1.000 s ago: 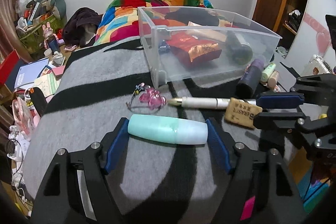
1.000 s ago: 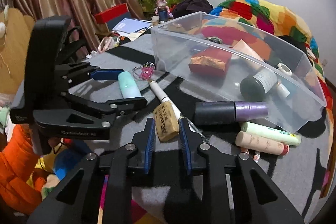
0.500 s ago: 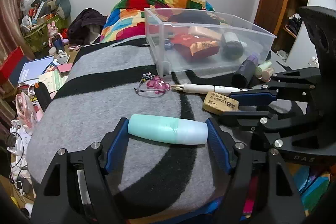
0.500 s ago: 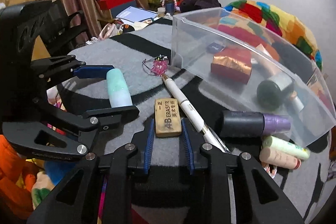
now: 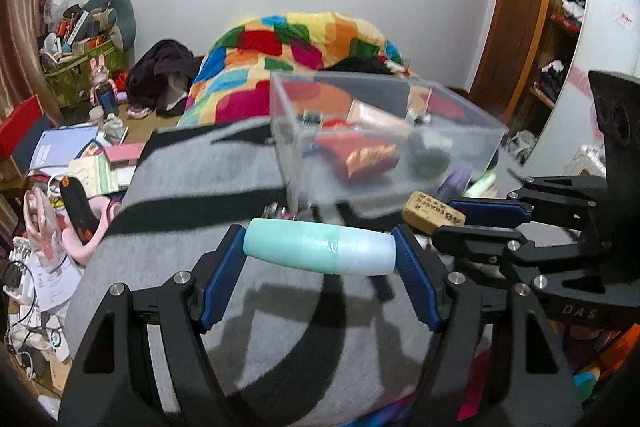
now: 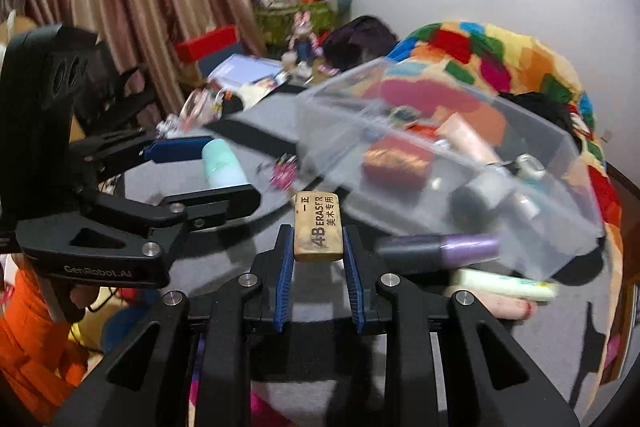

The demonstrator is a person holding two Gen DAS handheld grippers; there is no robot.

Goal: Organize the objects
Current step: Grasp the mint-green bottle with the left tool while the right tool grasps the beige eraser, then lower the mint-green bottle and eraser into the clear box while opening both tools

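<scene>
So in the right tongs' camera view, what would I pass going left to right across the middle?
The other tongs holding a mint green tube → pink trinket → tan eraser held in these tongs → purple-capped bottle lying beside the clear bin.

The right gripper [image 6: 319,247] clamps a tan eraser [image 6: 319,227] between its blue fingers [image 6: 285,259], lifted above the grey striped blanket [image 6: 248,131]. At left, the left gripper [image 6: 218,169] holds a mint tube [image 6: 222,165] end to end. Ahead stands a clear plastic bin [image 6: 460,163] holding a red packet [image 6: 398,163]; a purple-capped bottle [image 6: 440,247] lies beside it.
</scene>
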